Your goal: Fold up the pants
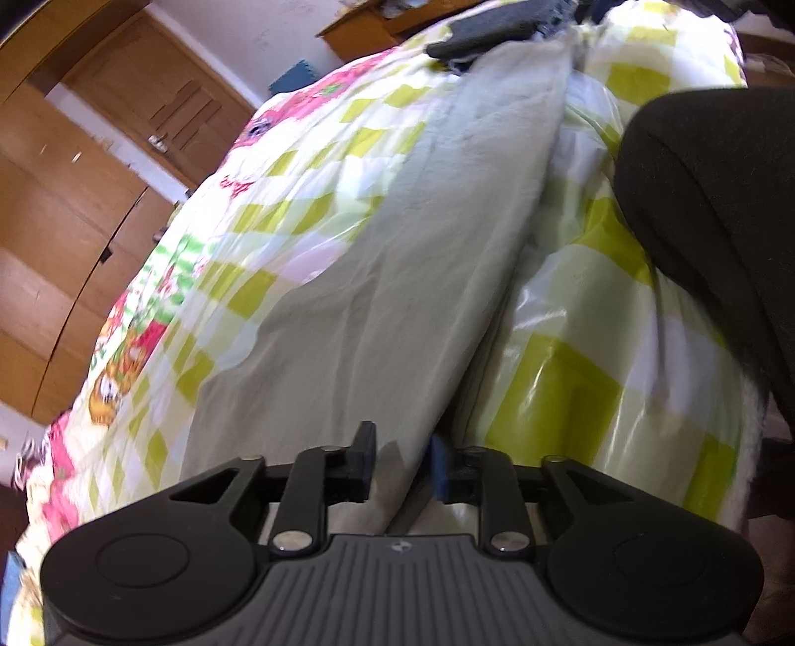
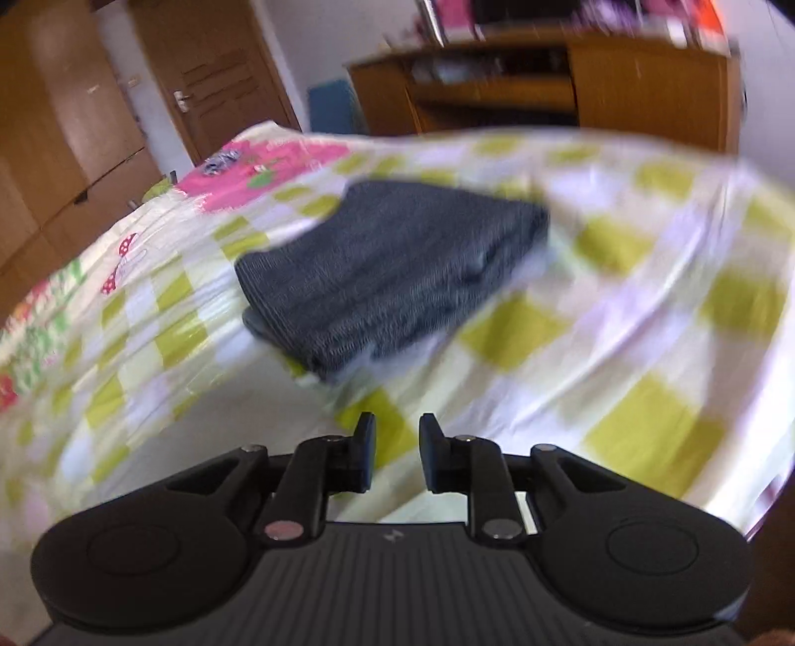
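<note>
Pale grey-green pants (image 1: 377, 278) lie stretched out along the checked bedspread (image 1: 298, 189) in the left wrist view, running away from me. My left gripper (image 1: 401, 462) sits at their near end with a fold of the cloth between its jaws. In the right wrist view my right gripper (image 2: 396, 457) hovers above the bedspread (image 2: 646, 308), jaws slightly apart and empty. A folded dark grey garment (image 2: 387, 273) lies ahead of it; it also shows far off in the left wrist view (image 1: 492, 27).
A person's dark-clothed leg (image 1: 710, 199) rests on the bed at the right. Wooden wardrobe doors (image 1: 64, 213) and a door (image 2: 213, 79) stand to the left. A wooden desk (image 2: 546, 84) stands beyond the bed.
</note>
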`<control>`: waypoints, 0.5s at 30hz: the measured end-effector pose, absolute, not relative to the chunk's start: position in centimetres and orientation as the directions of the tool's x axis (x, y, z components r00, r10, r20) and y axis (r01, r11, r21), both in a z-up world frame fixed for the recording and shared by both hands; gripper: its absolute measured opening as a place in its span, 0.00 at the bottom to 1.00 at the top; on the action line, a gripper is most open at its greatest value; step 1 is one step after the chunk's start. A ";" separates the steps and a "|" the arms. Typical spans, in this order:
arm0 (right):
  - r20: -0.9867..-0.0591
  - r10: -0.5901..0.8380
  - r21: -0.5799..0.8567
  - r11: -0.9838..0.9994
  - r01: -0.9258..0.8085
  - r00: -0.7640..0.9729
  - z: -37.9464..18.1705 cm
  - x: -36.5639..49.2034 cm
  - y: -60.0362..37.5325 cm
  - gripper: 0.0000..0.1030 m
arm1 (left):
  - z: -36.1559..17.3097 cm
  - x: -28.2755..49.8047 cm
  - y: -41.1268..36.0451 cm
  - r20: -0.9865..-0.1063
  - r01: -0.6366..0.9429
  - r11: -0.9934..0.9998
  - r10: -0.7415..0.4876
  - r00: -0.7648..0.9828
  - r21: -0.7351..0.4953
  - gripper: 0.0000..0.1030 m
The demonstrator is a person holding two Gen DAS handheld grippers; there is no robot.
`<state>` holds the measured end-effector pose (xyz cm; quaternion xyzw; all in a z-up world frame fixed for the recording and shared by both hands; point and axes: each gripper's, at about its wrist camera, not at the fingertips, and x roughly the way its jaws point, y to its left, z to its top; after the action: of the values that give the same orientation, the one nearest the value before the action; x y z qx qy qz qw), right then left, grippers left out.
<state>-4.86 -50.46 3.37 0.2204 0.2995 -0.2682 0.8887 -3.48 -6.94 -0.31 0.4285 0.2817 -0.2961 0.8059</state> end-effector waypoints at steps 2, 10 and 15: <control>-0.616 -0.268 0.243 0.830 0.502 0.741 5.0 -4.0 -48.2 0.21 | 0.5 -3.5 -5.7 -0.713 0.712 0.498 -0.234 0.661 0.495 0.41; -0.673 0.388 0.458 0.887 -0.056 0.630 1.5 8.6 -33.0 0.18 | 2.1 -2.2 -0.9 -0.683 0.599 0.684 -0.199 0.703 0.417 0.50; -0.799 0.226 0.296 0.955 0.038 0.557 -0.2 10.7 -30.3 0.20 | -1.2 -1.2 4.2 -0.756 0.518 0.770 -0.073 0.651 0.372 0.51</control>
<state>10.73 -30.33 -0.19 0.1407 0.4676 0.0539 0.8710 -1.16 4.20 -1.17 0.2921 0.3808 -0.1717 0.8603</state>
